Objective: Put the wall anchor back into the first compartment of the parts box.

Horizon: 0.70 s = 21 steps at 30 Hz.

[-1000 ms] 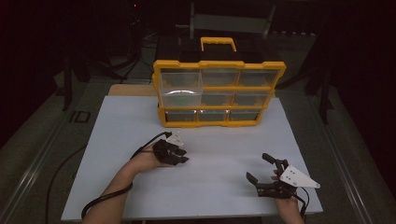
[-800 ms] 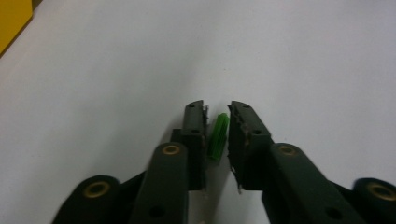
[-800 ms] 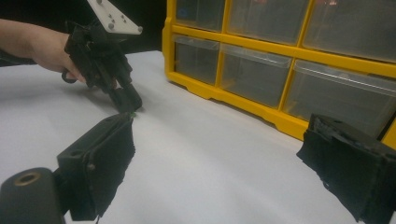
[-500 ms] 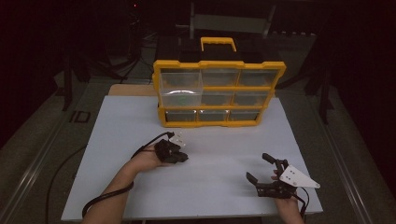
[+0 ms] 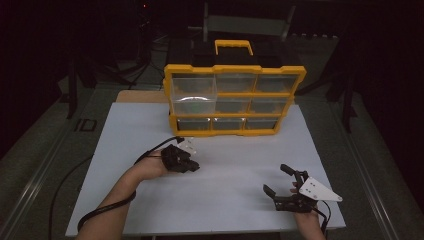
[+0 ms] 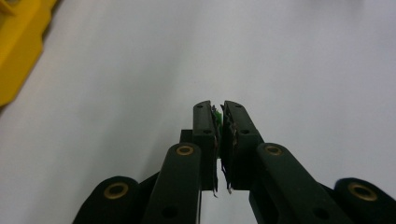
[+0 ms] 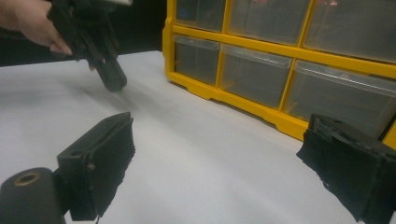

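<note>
Dark surroundings enclose a white table [image 5: 220, 200] whose bare top runs from the near edge to the yellow organizer [image 5: 232, 100] standing upright at the far middle.

Left zone: the left edge of the table is unobstructed, with open white surface between that edge and the person's left forearm [image 5: 117, 192]. A black cable [image 5: 107, 212] trails from the left tongs [image 5: 192, 167] back over the near edge. The left tongs sit left of centre, near the front of the organizer but apart from it. In the left gripper view the left tongs [image 6: 219, 114] are pressed together on a small green item [image 6: 216, 113], of which only a sliver shows at the pad tips; its kind cannot be told. In the right gripper view the left tongs [image 7: 114, 84] point down at a slant, tips just above the table, with a green speck at the tip.

Centre zone: open table surface lies between the two tongs, which are well apart. The organizer has a black-and-yellow carry handle [image 5: 234, 47] on top and clear drawers in rows; its base stands on the table.

Right zone: the right tongs [image 5: 280, 180] rest near the near right corner, jaws spread wide with nothing between them. The grey three-cornered plate [image 5: 317, 189] lies on top of them. In the right gripper view the right tongs [image 7: 224, 163] frame bare table, with the organizer's lower drawers [image 7: 252, 74] beyond. Free surface remains between the right tongs and the right edge.
</note>
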Each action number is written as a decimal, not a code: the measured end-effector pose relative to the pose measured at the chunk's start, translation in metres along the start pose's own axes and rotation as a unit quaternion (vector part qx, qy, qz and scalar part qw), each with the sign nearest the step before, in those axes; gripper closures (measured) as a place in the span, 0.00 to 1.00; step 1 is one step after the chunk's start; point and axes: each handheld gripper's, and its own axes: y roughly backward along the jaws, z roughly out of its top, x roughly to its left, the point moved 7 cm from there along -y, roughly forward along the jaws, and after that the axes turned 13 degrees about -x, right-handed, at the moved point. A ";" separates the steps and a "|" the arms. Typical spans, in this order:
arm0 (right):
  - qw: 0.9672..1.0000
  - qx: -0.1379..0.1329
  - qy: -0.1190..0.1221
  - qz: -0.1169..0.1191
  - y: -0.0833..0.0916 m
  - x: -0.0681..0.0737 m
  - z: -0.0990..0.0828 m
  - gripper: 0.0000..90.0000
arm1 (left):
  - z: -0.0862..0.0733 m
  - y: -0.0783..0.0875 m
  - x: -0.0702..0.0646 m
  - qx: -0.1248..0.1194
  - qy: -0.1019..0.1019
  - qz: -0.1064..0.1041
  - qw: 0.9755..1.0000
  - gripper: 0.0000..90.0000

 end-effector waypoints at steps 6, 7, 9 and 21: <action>1.000 0.000 0.000 -0.001 0.000 -0.001 0.000 0.10 | 0.014 0.017 -0.005 -0.003 -0.013 -0.006 1.000 0.94; 1.000 0.000 -0.001 -0.001 0.000 -0.001 0.000 0.10 | 0.016 0.019 -0.005 -0.005 -0.015 -0.003 1.000 0.94; 1.000 -0.001 -0.001 -0.001 0.000 -0.001 0.000 0.10 | 0.021 0.024 -0.007 -0.004 -0.019 -0.004 1.000 0.94; 1.000 -0.002 -0.001 -0.002 0.001 0.000 0.002 0.10 | 0.049 0.051 -0.021 -0.008 -0.046 -0.012 0.999 0.94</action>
